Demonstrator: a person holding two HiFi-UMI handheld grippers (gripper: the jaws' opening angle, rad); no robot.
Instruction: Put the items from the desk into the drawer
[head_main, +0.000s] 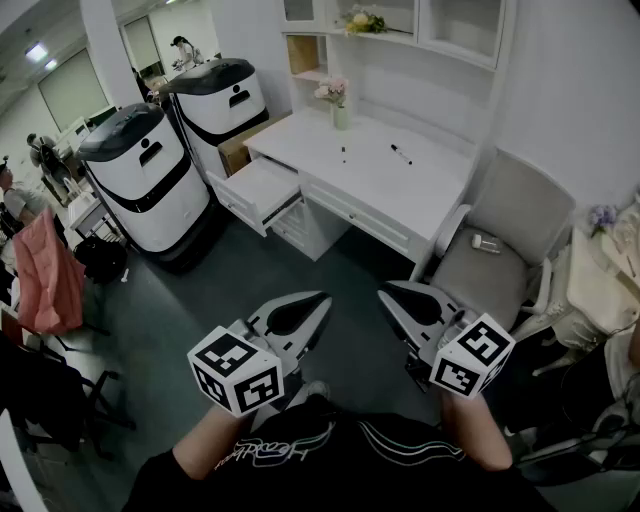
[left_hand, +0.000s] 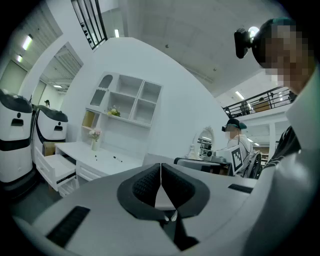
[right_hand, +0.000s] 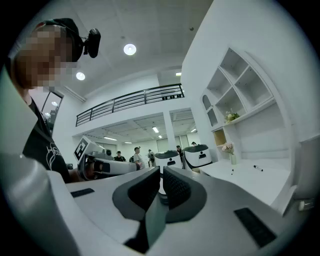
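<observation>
Head view: the task's things, a black marker (head_main: 401, 154) and a shorter dark pen (head_main: 343, 154), lie on the white tabletop (head_main: 400, 195). They are well apart from each other, to the right of a vase of flowers (head_main: 340, 112). The marker's long axis runs slantwise in the picture, from upper left to lower right. The pen's stands nearly upright in the picture. Which end of either carries the cap is too small to tell. The drawer (head_main: 258, 187) at the left end stands pulled out, and what shows of its inside looks bare. The left hand-held gripper (head_main: 318, 302) and the right hand-held gripper (head_main: 392, 298) sit low in the frame, well short of the tabletop.

Left gripper view: the pads meet at their tips, clenched on nothing. The tabletop and the pulled-out drawer are far off at the left.

Right gripper view: the pads are all but closed, with a thin slit between them and nothing in it. The marker and pen are tiny dark strokes on the tabletop at the right.

Both things look light, stiff and smooth-barrelled, so they will probably roll or skid if nudged. Each is best pinched at mid-barrel, with the jaws square to its long axis
</observation>
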